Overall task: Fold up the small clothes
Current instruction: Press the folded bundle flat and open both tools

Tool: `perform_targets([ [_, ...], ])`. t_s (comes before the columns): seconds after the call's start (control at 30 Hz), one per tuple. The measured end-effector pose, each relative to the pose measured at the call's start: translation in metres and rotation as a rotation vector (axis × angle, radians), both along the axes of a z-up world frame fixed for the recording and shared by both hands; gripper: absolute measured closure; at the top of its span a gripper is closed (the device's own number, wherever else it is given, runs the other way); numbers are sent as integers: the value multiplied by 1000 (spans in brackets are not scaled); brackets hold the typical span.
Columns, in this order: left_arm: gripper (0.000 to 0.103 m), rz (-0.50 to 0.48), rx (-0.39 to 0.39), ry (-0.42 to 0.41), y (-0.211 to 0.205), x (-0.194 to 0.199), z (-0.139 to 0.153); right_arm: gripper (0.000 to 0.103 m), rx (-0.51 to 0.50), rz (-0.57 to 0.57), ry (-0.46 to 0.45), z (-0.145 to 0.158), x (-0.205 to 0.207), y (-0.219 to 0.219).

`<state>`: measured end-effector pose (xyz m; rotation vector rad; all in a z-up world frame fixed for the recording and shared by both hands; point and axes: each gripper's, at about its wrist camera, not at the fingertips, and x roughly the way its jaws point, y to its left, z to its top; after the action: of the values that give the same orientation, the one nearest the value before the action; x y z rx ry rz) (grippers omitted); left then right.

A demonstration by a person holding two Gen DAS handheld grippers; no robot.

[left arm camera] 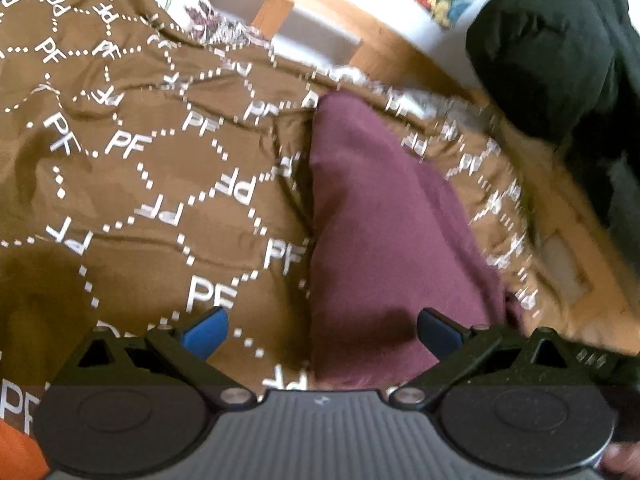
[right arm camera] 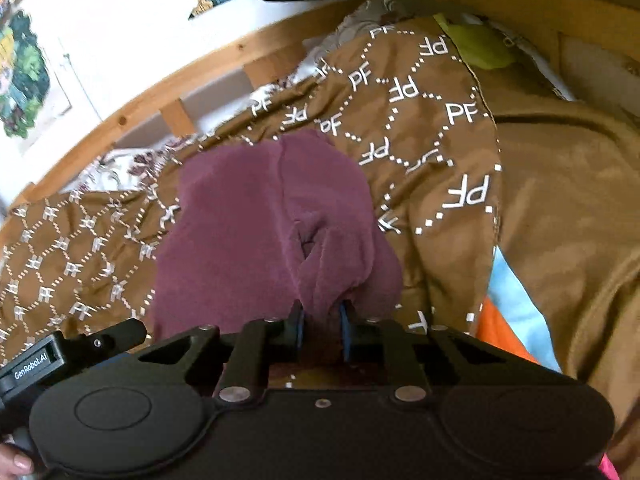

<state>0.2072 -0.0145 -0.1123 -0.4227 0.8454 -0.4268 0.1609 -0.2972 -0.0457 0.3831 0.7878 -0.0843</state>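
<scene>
Maroon garment [right arm camera: 260, 216] lies on the brown PF-print bedspread [left arm camera: 132, 184] — soft, light, likely to bunch. Right gripper [right arm camera: 322, 322] pinches its near edge; left gripper [left arm camera: 322, 326] hovers spread — best taking the opposite edge.

Your left gripper [left arm camera: 322, 330] hangs with its blue pads [left arm camera: 206, 330] spread wide over the maroon garment [left arm camera: 384, 216], gripping nothing. The garment lies on the brown bedspread [left arm camera: 132, 184] (white "PF" lettering), wooden bed frame [left arm camera: 384, 46] beyond.
</scene>
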Motion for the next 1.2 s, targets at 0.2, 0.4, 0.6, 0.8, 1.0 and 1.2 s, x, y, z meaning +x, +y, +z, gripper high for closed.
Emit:
perform_targets([
  [0.2,1,0,14,33,-1,2,-10,71,10,-9,17,-5,3,-1],
  [0.4,1,4,20,30,-1,1,-10,61,20,-21,25,-6,4,-3],
  [0.6,1,14,11,41,0,3,-11,24,44,-101,-12,-4,-2,-12],
  [0.8,1,16,16,37,-1,2,-12,9,79,-164,-39,-5,-5,-21],
  [1.0,1,15,14,35,-1,2,-11,1,27,-204,55,-14,5,-20],
  [1.2,1,16,2,36,1,1,-12,1,46,-202,80,-20,8,-21],
])
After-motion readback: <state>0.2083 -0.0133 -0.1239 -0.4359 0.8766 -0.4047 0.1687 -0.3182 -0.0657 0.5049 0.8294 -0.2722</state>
